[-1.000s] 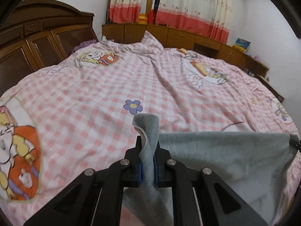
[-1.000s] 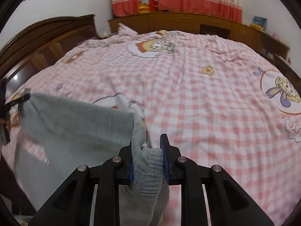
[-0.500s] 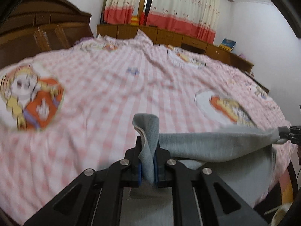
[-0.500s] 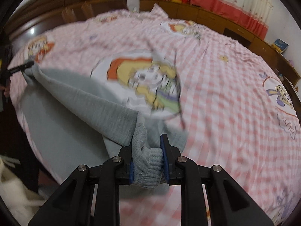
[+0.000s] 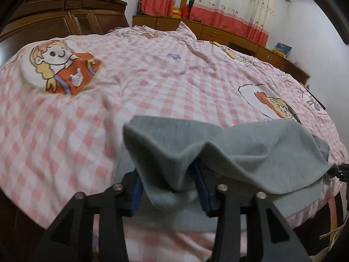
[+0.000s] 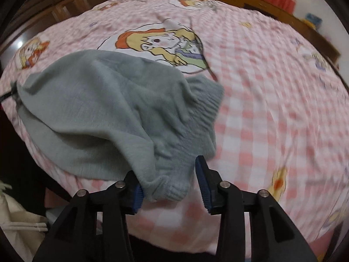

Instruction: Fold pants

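The grey pants (image 5: 250, 150) lie in a loose folded heap on the near edge of the pink checked bed. In the left wrist view my left gripper (image 5: 168, 187) stands open, and a slack fold of the grey cloth droops between its spread blue pads (image 5: 201, 187). In the right wrist view the pants (image 6: 104, 100) spread leftward, with the ribbed cuff (image 6: 205, 102) on top. My right gripper (image 6: 171, 184) is open too, a bunched cloth edge resting loose between its fingers.
The pink checked quilt (image 5: 152, 83) with cartoon prints covers the whole bed. A dark wooden wardrobe (image 5: 65, 15) stands at the left, a low wooden cabinet (image 5: 218, 32) and curtains behind. A pale bag (image 6: 19, 218) sits by the bed's near left corner.
Both grippers have gone from shut on the pants to open. The pants, stretched taut between them earlier, have dropped slack onto the near edge of the bed.
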`<state>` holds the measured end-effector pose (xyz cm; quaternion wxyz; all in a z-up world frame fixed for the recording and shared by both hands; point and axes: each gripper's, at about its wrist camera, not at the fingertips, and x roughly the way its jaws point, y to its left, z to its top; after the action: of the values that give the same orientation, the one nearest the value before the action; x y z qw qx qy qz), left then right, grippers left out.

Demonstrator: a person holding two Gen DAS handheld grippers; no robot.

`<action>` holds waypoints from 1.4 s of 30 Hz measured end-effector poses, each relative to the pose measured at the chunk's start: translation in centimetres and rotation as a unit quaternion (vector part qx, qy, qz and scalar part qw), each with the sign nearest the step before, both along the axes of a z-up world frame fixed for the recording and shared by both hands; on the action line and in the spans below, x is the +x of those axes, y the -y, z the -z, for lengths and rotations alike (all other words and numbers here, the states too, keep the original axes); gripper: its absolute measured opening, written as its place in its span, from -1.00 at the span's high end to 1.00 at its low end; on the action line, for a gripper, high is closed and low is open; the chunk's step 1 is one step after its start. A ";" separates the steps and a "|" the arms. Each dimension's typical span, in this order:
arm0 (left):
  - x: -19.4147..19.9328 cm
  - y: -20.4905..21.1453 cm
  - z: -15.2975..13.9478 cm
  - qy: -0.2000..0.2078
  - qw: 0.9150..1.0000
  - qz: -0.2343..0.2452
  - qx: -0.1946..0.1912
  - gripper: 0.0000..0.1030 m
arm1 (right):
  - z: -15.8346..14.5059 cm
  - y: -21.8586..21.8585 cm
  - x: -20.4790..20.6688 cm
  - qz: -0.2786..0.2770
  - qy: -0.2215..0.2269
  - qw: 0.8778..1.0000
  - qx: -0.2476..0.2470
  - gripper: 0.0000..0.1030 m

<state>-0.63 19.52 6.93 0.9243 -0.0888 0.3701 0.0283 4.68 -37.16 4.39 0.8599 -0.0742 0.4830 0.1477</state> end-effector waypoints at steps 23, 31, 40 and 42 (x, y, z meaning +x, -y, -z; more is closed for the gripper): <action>-3.6 5.9 0.7 -0.033 0.993 -0.008 -0.116 -0.22 | -2.2 4.7 -2.7 0.138 -0.090 0.965 0.203 0.18; -1.8 7.2 1.2 -0.049 0.989 -0.012 -0.136 -0.22 | 1.5 5.8 -1.3 0.228 -0.206 0.884 0.352 0.13; 0.1 6.8 2.1 -0.049 0.991 -0.055 -0.108 -0.21 | 2.1 5.2 0.5 0.245 -0.203 0.889 0.329 0.13; 0.3 6.7 2.4 -0.049 0.992 -0.061 -0.101 -0.21 | 2.1 5.2 0.9 0.251 -0.202 0.888 0.328 0.13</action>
<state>-0.37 12.87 4.56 0.8880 -0.2026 0.4096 0.0509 5.60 -42.39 2.30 0.7274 0.3677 0.5726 0.0887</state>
